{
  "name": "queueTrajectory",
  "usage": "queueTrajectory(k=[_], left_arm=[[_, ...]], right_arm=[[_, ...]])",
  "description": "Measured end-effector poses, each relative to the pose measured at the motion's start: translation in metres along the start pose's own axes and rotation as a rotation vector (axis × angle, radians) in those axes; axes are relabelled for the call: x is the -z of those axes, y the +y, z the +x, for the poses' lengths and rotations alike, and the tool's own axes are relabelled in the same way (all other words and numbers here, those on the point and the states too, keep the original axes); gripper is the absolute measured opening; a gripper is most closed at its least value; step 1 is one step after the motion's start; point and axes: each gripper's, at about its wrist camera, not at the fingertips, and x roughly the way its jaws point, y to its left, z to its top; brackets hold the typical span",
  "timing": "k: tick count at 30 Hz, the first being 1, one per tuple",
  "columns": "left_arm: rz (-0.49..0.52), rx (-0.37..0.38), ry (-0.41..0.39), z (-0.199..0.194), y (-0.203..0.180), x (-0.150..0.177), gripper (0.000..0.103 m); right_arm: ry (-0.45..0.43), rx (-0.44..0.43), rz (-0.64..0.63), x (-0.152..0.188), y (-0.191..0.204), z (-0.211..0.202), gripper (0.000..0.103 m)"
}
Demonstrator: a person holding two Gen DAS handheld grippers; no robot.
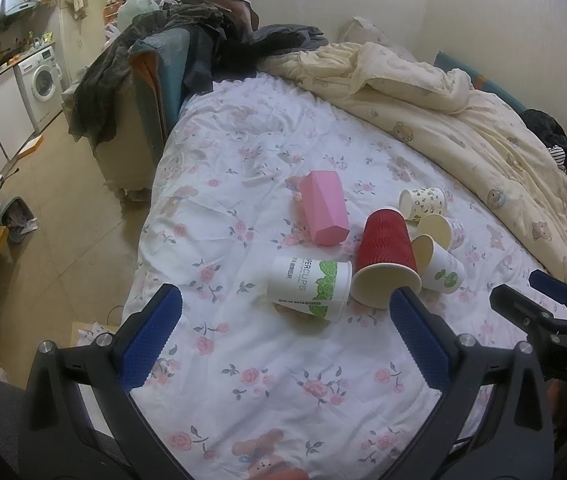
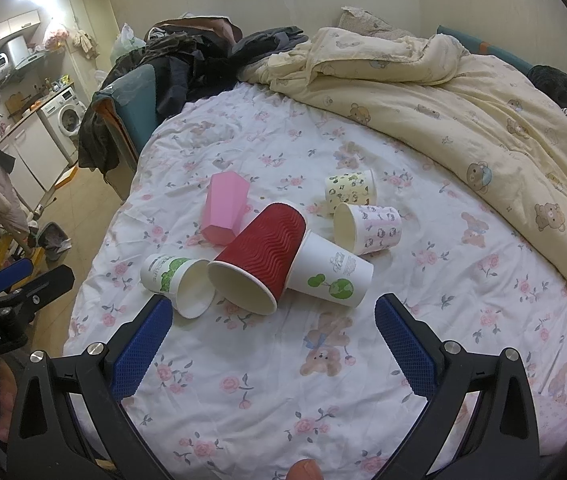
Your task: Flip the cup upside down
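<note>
Several cups lie on their sides on the floral bedsheet (image 1: 283,380). A red ribbed cup (image 1: 385,258) (image 2: 257,256) has its mouth toward me. A white cup with green print (image 1: 309,289) (image 2: 177,282) lies to its left, a white cup with a globe print (image 1: 441,266) (image 2: 331,274) to its right. A pink faceted cup (image 1: 323,212) (image 2: 224,208), a spotted cup (image 1: 423,203) (image 2: 350,191) and a pink-patterned cup (image 1: 443,230) (image 2: 367,229) lie behind. My left gripper (image 1: 283,340) and right gripper (image 2: 273,344) are open and empty, just short of the cups.
A rumpled yellow bear-print duvet (image 1: 463,120) (image 2: 463,100) covers the bed's far right. Dark clothes (image 1: 179,40) pile over a chair at the bed's far left corner. The floor, a washing machine (image 1: 43,80) and a bin (image 1: 19,216) lie left of the bed.
</note>
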Motion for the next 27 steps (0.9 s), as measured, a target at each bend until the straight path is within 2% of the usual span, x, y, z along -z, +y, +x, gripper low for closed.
queueTrajectory(k=[27], left_arm=[[0.000,-0.005,0.008,-0.0002,0.0024,-0.0003,0.103]], right_arm=[[0.005,0.000,-0.001,-0.0005,-0.0001,0.0008,0.103]])
